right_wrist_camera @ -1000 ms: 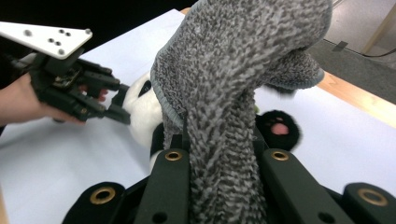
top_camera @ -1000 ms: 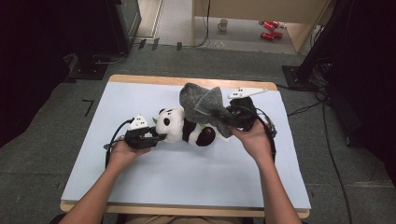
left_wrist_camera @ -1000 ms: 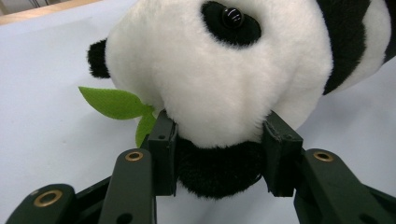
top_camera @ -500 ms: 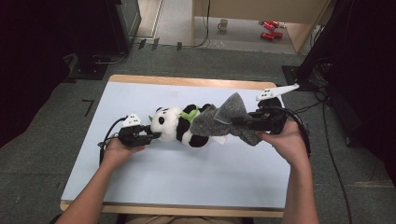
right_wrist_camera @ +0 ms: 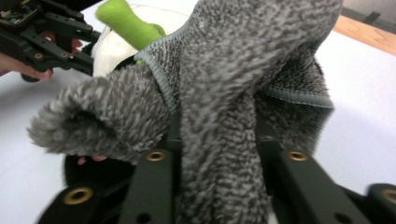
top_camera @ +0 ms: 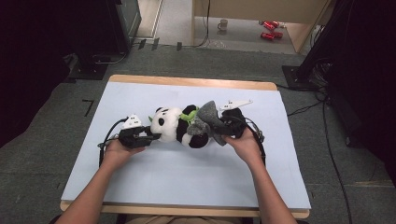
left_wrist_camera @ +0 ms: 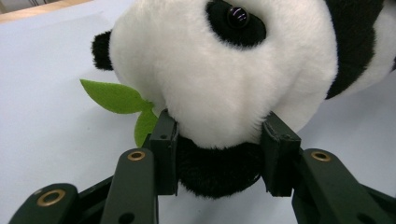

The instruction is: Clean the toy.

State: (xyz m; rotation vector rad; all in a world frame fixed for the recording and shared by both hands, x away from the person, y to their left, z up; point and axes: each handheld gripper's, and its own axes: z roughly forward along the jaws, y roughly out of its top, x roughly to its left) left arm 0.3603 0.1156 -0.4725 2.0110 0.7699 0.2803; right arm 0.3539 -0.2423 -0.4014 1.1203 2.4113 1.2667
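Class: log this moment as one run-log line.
left tongs: shut on panda toy | right tongs: shut on grey cloth | table

Even overhead light falls on the pale blue table top (top_camera: 154,182), leaving only faint, soft shadows under the forearms. The room's left and right edges sink into near black, and the high view is slightly soft throughout. In the left gripper view the black-and-white plush panda (left_wrist_camera: 224,74) is sharp and brightly lit, with a small glint on its eye. In the right gripper view the fuzzy grey cloth (right_wrist_camera: 219,107) is blurred, and the black jaws below it are smeared.
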